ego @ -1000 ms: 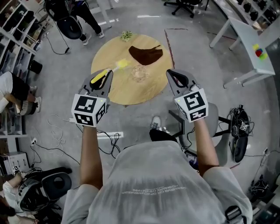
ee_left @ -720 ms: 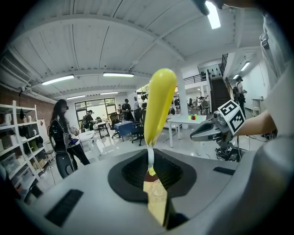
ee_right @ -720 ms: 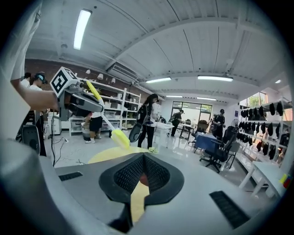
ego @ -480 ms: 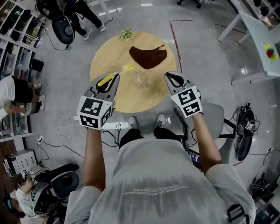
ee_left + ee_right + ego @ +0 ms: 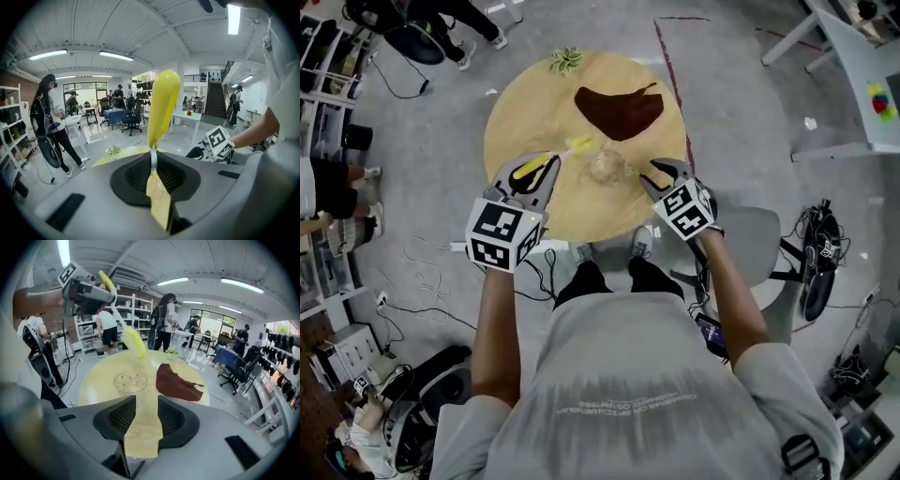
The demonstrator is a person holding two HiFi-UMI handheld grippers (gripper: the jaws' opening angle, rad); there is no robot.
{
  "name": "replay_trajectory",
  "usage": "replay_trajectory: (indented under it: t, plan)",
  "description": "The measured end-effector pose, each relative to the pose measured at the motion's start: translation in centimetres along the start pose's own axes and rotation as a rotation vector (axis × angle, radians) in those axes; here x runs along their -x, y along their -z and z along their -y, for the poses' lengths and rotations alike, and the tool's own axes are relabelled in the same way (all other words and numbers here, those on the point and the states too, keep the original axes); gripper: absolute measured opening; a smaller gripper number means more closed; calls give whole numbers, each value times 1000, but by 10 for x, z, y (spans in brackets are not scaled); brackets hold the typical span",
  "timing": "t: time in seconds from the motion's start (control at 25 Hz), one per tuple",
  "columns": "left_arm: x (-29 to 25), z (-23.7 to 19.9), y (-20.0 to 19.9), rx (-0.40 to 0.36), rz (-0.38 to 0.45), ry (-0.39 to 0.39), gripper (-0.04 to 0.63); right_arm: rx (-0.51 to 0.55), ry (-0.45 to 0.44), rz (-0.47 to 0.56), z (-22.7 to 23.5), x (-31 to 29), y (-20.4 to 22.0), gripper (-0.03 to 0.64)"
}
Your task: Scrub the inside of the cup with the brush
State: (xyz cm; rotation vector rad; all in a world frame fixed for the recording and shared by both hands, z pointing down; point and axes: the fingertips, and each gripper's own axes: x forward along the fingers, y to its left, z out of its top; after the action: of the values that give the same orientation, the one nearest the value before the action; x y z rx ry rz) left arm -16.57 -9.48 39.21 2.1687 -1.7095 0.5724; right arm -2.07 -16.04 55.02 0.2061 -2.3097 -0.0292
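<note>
Left gripper (image 5: 547,167) clamps the yellow brush (image 5: 579,145); right gripper (image 5: 661,170) has just been opening its jaws, with nothing between them. Just ahead, between both grippers, the cup (image 5: 607,167) sits on the table (image 5: 516,112), cloth (image 5: 619,108) beyond.

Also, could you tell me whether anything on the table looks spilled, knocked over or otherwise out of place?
Nothing stands out. The clear cup appears upright on the round table, the brown cloth lies rumpled beyond it, and no spill shows.
</note>
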Motion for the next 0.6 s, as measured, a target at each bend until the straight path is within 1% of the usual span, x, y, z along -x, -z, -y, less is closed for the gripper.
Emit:
replay_trajectory:
  t: [0.12,0.2,0.32,0.44,0.56,0.6]
  plan:
    - [3,-13,10,34,-15,-10,48,65,-39,-73,-11,-25,18,180]
    - [3,-18,15,53,-20,-7,48,80,-49,-102,-14,-36,25,181]
    - [2,-19,18,60,-24,11,48,98,-62,-131,-17,-52,31,175]
    - [-2,-16,22,65,-34,34,48,99,-67,-141,-19,-65,36,151]
    - [-9,-7,25,68,-53,73,48,73,-54,-124,-17,-72,37,94]
    - [-11,-3,27,63,-61,88,48,75,-49,-121,-17,-73,37,90]
